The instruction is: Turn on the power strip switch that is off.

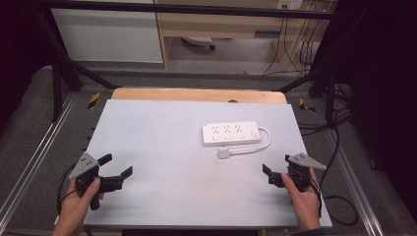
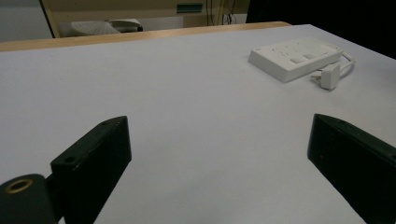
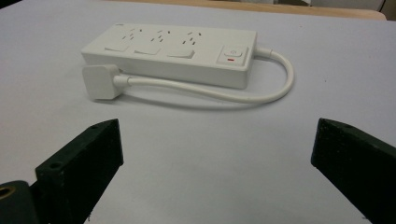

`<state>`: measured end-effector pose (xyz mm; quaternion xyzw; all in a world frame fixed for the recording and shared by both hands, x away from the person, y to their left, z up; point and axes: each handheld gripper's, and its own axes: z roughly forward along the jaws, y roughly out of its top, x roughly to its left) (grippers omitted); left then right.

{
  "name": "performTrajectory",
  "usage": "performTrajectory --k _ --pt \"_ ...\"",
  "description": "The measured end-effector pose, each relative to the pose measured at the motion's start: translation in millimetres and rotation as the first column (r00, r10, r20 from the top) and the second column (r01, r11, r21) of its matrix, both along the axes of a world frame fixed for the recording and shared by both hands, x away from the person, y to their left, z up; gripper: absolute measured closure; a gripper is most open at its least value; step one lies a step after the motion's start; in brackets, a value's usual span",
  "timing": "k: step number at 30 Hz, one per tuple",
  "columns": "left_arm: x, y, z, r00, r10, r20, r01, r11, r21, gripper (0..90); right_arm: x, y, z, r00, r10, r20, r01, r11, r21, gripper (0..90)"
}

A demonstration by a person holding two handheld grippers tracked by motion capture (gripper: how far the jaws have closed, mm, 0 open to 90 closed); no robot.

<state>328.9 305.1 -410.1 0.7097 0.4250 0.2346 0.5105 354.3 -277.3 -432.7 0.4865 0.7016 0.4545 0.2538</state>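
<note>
My left gripper (image 1: pixel 117 166) and right gripper (image 1: pixel 276 169) are both wide open and hold nothing. The white plastic power strip (image 1: pixel 231 133) lies flat on the pale grey worktop (image 1: pixel 162 147), its white plug (image 3: pixel 100 81) just beside it, closer to my right gripper for an easy reach.

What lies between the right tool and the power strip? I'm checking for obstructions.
Only the strip's own plug and cord, then bare table, as the right gripper view shows between right tool and power strip.
</note>
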Motion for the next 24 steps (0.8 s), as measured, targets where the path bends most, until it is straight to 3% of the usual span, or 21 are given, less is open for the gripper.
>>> performTrajectory --k 13,24 --pt "1.0 -1.3 -0.5 0.9999 -0.011 -0.001 0.011 0.9999 0.007 6.2 -2.6 -1.0 6.1 0.9995 0.023 0.021 -0.024 0.998 0.053 2.3" --pt "0.7 -1.4 -1.0 0.9999 -0.015 -0.004 0.015 0.9998 0.016 6.2 -4.9 1.2 10.7 0.9983 0.023 0.053 -0.027 0.997 0.067 2.5"
